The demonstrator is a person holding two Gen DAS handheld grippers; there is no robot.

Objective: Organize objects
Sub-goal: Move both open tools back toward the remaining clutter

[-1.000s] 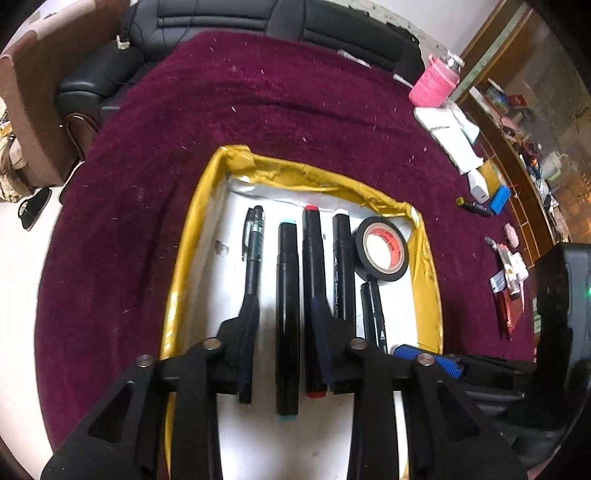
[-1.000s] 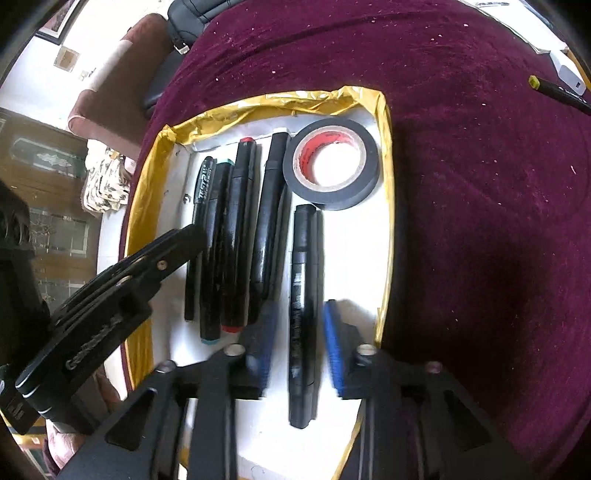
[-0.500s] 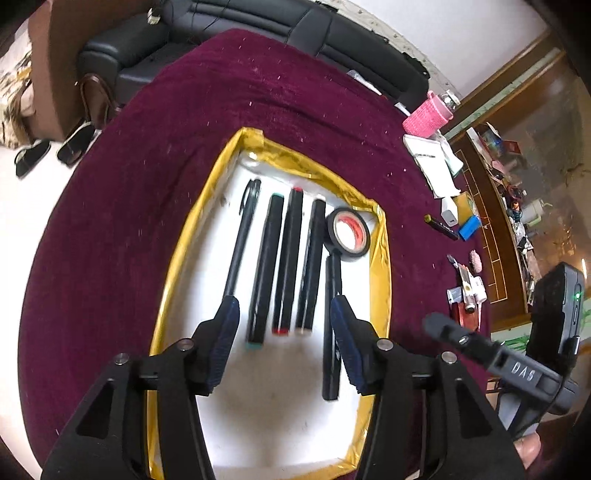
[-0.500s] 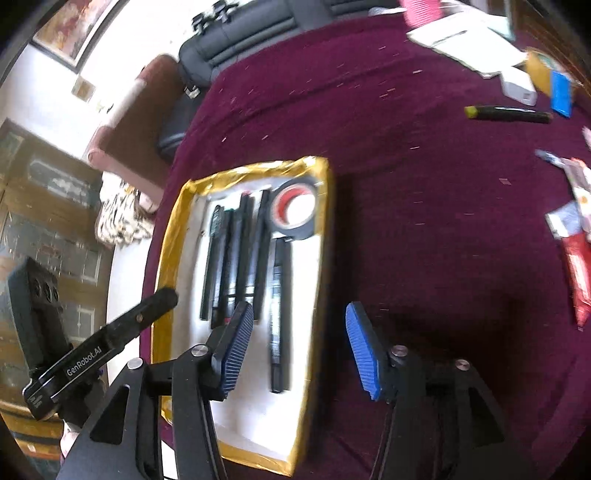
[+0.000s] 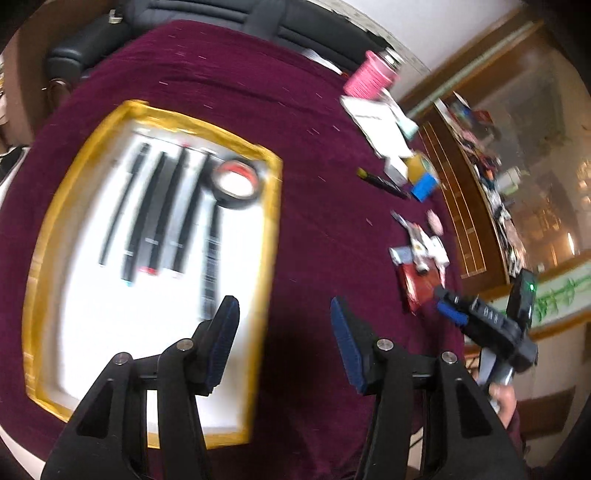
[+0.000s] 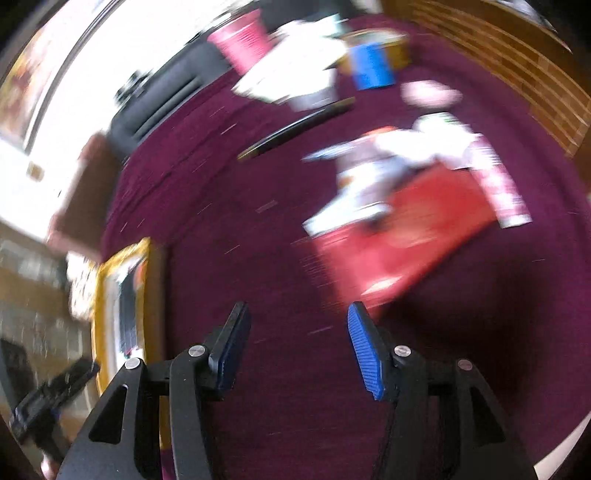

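Note:
A gold-rimmed white tray [image 5: 275, 206] holds several black markers [image 5: 155, 206] side by side and a roll of black tape [image 5: 236, 181]. My left gripper [image 5: 284, 332] is open and empty above the tray's right rim. My right gripper [image 6: 297, 343] is open and empty over the maroon cloth, just short of a red packet [image 6: 406, 236] with white wrappers on it. A loose black marker with a yellow cap [image 6: 295, 129] lies further back; it also shows in the left wrist view [image 5: 384, 182]. Both views are blurred by motion.
At the far side of the maroon table lie a pink cup [image 5: 369, 75], white papers [image 5: 376, 125], a blue box [image 5: 424, 186] and small wrappers [image 5: 424, 251]. The tray's rim [image 6: 99, 295] shows at the left of the right wrist view. A black sofa [image 5: 221, 14] stands behind.
Both grippers have lifted away from the tray and swung right. The right gripper now faces the red packet and loose items. Both have opened wider.

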